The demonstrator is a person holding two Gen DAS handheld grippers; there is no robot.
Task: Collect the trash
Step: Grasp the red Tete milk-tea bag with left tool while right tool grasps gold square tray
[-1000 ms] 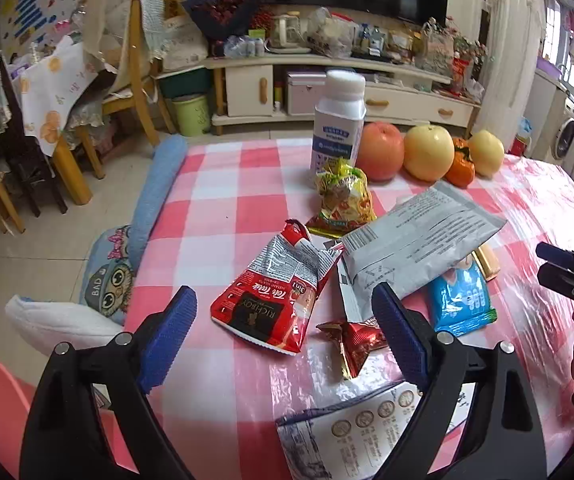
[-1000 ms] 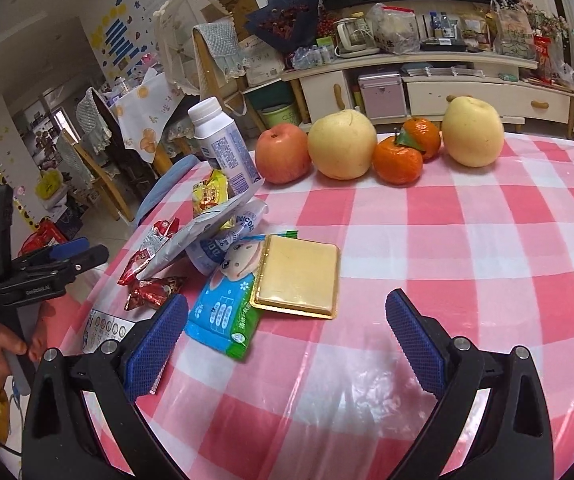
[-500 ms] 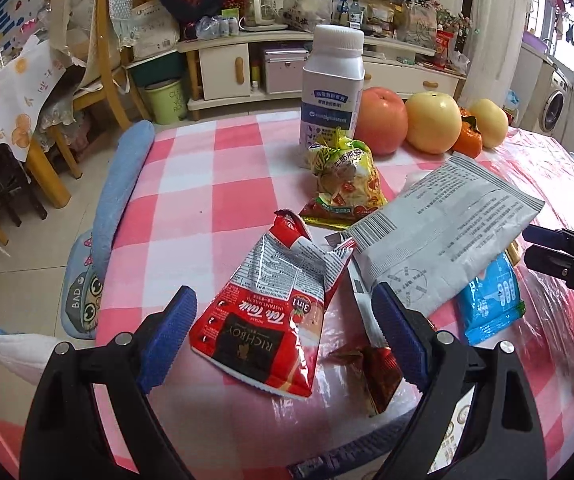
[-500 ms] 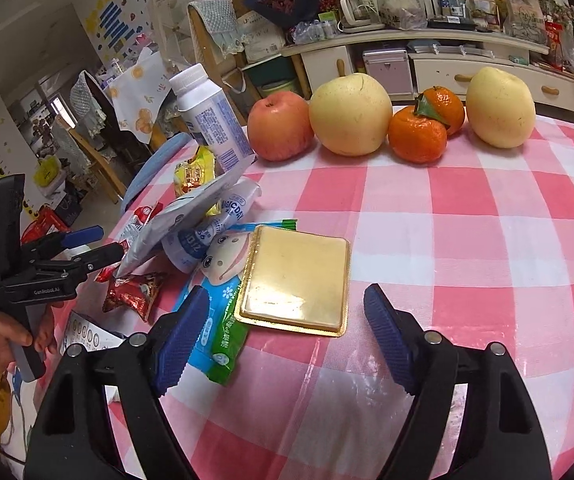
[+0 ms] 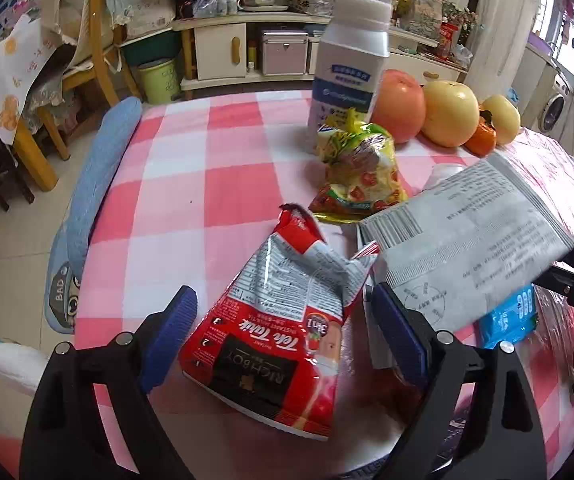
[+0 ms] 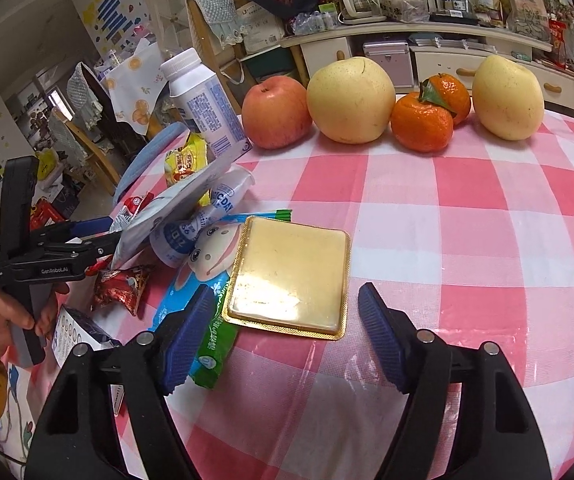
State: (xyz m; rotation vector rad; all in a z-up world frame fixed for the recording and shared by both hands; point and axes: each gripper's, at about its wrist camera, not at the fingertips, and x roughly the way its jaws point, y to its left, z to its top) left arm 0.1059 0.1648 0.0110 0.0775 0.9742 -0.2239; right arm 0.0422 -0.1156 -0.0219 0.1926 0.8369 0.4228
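A torn red coffee pouch (image 5: 271,328) lies on the checked tablecloth, and my left gripper (image 5: 283,308) stands open astride it, its pads apart from the foil. A grey pouch (image 5: 467,256) overlaps the pouch's right side, with a yellow snack bag (image 5: 357,168) behind. In the right wrist view a flat gold tray (image 6: 291,276) rests partly on a blue-green wipes pack (image 6: 207,344). My right gripper (image 6: 287,300) hovers over the tray's near edge with its jaws closing, and the pads do not press on it. A small red wrapper (image 6: 121,284) lies to the left.
A white bottle (image 6: 203,100), an apple (image 6: 275,114), pears and tangerines line the far side of the table. The table's left edge (image 5: 99,240) drops to the floor, where a blue cushion (image 5: 99,168) and chairs stand. A hand holds the left gripper (image 6: 103,236).
My left gripper has come forward and down, so the red pouch now sits between its fingers. My right gripper's jaws have narrowed and it has edged closer to the gold tray.
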